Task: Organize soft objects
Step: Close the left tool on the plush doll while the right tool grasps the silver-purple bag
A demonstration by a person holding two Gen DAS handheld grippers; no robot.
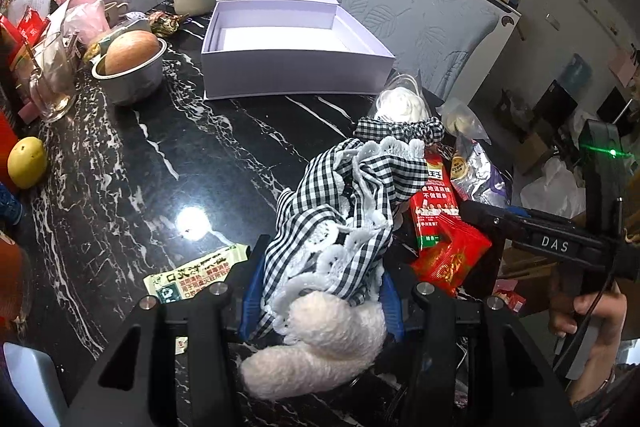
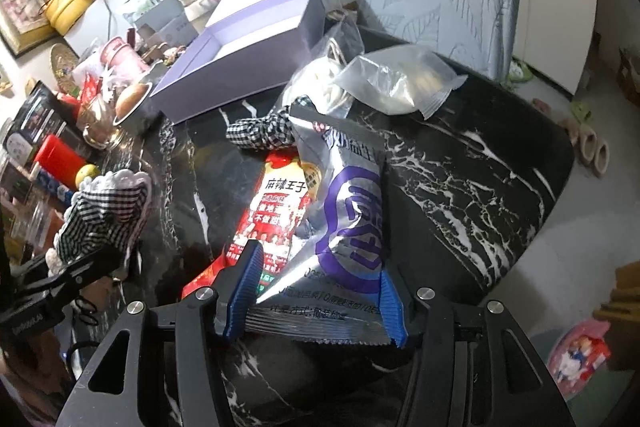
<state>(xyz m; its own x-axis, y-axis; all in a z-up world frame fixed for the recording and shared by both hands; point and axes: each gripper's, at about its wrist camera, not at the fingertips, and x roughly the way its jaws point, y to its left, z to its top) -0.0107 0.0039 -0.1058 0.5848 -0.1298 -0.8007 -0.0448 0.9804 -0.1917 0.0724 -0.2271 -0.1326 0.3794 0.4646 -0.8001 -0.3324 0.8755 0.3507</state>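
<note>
Checked cloth with lace trim is clamped between the blue fingers of the left gripper, jaws partly closed; a white fluffy piece hangs below them. Silver snack packet is gripped at its sealed edge between the right gripper fingers, narrowly parted, its body extending ahead over the black marble table.

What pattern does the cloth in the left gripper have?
The cloth is a black-and-white check with white lace trim, clearest in the left wrist view.
</note>
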